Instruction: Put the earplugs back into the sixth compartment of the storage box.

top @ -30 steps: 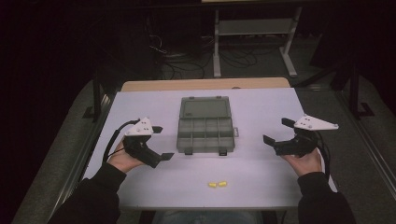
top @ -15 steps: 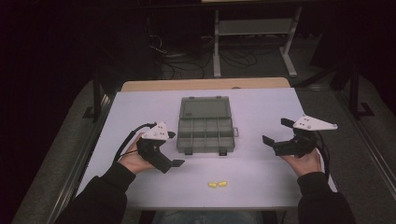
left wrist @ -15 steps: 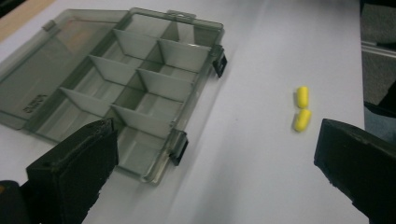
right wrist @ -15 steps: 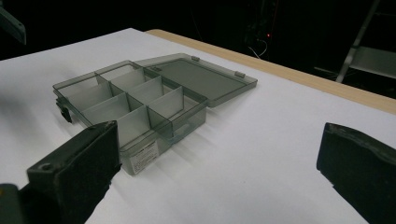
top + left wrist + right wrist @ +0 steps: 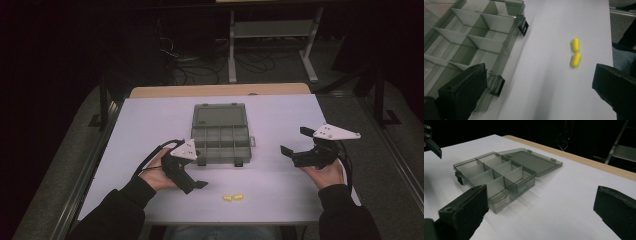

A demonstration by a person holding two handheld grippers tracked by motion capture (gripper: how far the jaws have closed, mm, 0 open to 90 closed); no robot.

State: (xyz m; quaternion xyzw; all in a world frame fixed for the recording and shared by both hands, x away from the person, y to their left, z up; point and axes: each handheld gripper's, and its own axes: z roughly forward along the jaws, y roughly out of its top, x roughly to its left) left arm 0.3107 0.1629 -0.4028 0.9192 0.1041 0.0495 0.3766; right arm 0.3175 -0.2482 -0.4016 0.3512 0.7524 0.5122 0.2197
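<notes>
Left gripper view: left gripper (image 5: 539,82) gapes wide — two yellow capsules (image 5: 575,52) at one o'clock; right gripper (image 5: 296,145) open too.

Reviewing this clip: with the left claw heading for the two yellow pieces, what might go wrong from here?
1. The two yellow pieces lie end to end, so the open left claw may nudge one away while closing on the other.
2. They lie near the table's front edge; a rounded piece might roll off.
3. The organizer box sits beside one jaw, which may clip its latch.

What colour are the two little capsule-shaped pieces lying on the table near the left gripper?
Bright yellow; the two capsule-shaped pieces show best in the left gripper view, lying end to end.
</notes>
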